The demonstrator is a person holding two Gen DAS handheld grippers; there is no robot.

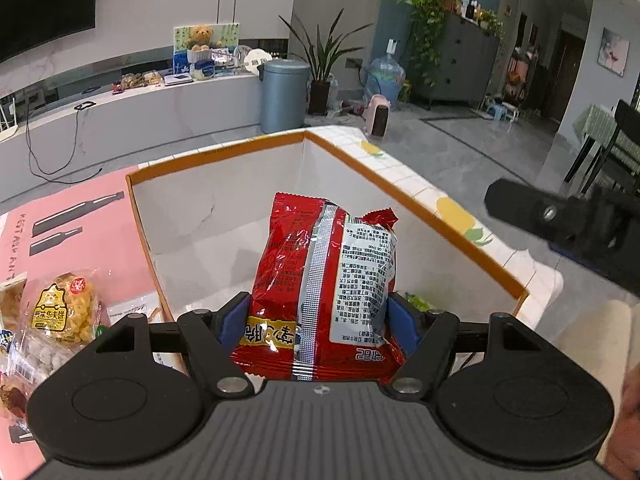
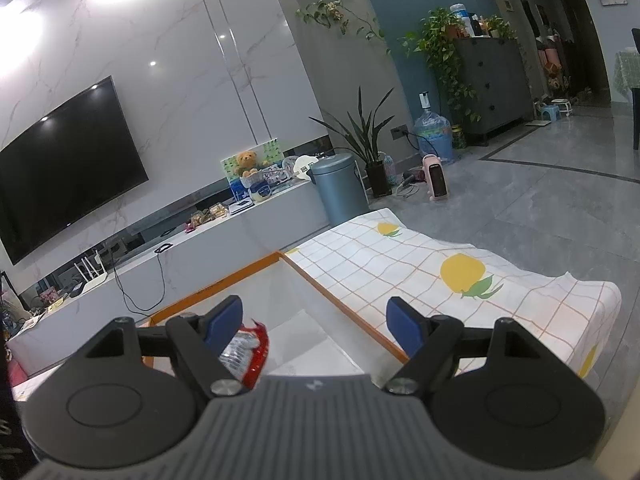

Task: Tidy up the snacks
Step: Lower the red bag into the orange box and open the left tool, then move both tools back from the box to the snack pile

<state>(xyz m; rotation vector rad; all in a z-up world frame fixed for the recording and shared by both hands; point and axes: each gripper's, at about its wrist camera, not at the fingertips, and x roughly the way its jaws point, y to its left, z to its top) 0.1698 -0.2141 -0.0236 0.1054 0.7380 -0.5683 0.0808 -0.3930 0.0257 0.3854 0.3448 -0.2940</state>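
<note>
My left gripper [image 1: 320, 316] is shut on a red snack bag [image 1: 324, 280] and holds it upright over the open white box with an orange rim [image 1: 224, 152]. A green item [image 1: 416, 302] lies inside the box at its near right corner. More snacks lie left of the box, among them a yellow packet [image 1: 64, 308]. My right gripper [image 2: 316, 324] is open and empty, above the box's right edge [image 2: 340, 304]; the red bag [image 2: 248, 352] shows behind its left finger. The right gripper also shows at the right of the left wrist view [image 1: 560, 220].
The box stands on a table with a lemon-print cloth [image 2: 460, 276] on its right and a pink sheet [image 1: 72, 224] on its left. Beyond are a grey-blue bin [image 1: 284, 96], a TV bench [image 1: 120, 120], a potted plant [image 1: 320, 60] and open grey floor.
</note>
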